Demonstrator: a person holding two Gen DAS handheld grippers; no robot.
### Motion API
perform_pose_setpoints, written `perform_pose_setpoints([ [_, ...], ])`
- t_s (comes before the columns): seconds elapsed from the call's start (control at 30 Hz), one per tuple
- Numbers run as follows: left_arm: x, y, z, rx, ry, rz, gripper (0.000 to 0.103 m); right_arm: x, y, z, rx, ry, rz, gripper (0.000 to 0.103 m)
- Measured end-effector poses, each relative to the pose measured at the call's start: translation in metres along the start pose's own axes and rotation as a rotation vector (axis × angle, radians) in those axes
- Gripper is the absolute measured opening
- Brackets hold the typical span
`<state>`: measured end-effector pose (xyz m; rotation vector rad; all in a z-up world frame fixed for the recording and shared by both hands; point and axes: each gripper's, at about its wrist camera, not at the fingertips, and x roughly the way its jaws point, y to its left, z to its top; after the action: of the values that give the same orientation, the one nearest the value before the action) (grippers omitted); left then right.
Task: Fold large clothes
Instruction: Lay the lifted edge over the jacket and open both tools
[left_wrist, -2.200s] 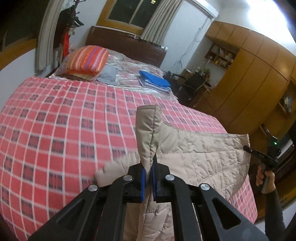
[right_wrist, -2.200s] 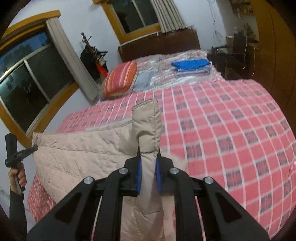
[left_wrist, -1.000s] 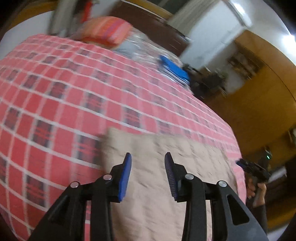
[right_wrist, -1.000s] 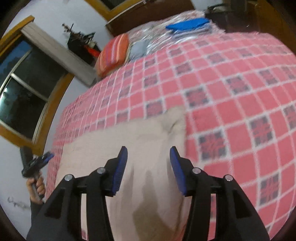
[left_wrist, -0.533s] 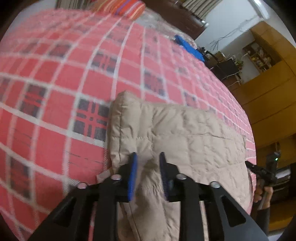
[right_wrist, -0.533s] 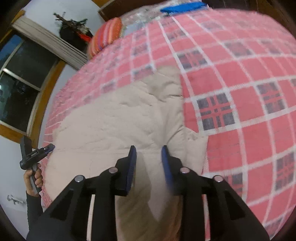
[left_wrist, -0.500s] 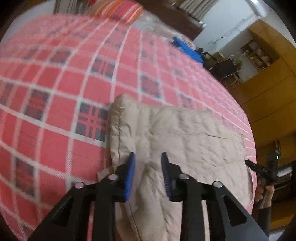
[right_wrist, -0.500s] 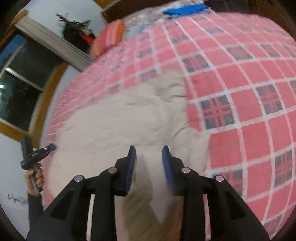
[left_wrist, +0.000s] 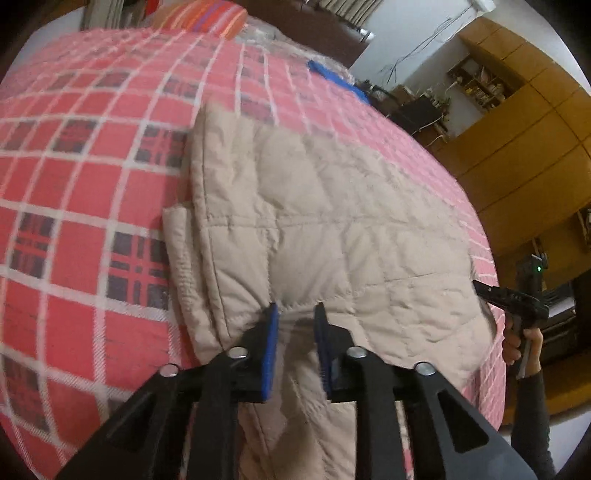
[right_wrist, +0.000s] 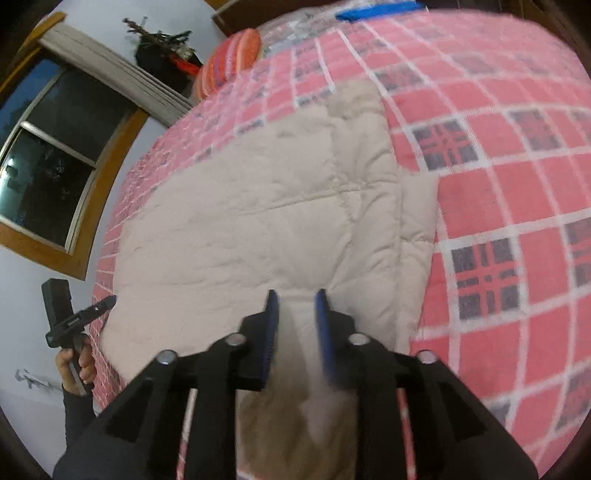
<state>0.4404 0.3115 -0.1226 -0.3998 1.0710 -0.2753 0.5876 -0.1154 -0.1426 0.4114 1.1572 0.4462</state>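
Note:
A beige quilted jacket (left_wrist: 332, 229) lies folded flat on the red checked bedspread (left_wrist: 81, 192). In the left wrist view my left gripper (left_wrist: 295, 314) hovers open just above the jacket's near left part, nothing between its blue pads. The right gripper (left_wrist: 491, 291) shows there at the jacket's right edge, held by a hand. In the right wrist view the jacket (right_wrist: 258, 221) fills the middle and my right gripper (right_wrist: 296, 301) stands open over its near right part. The left gripper (right_wrist: 99, 304) appears at the far left edge.
A striped orange pillow (left_wrist: 201, 16) and a blue folded cloth (left_wrist: 332, 79) lie at the bed's head. Wooden wardrobes (left_wrist: 524, 140) stand to the right of the bed. A dark window (right_wrist: 55, 162) with a wooden frame is on the left wall.
Both grippers let go of the lifted jacket collar and opened. The jacket dropped flat onto the bed, and both grippers have since moved closer over it with narrower gaps.

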Motion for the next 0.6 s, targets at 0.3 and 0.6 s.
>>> perform_pose_setpoints([
  [0.3, -0.004, -0.022, -0.065, 0.116, 0.061, -0.063, 0.033, -0.009, 0.02, -0.065, -0.085, 0.003, -0.015, 0.024],
  [0.6, -0.044, -0.006, -0.074, 0.105, 0.011, -0.133, 0.065, -0.045, 0.058, -0.089, -0.16, -0.12, -0.143, 0.031],
])
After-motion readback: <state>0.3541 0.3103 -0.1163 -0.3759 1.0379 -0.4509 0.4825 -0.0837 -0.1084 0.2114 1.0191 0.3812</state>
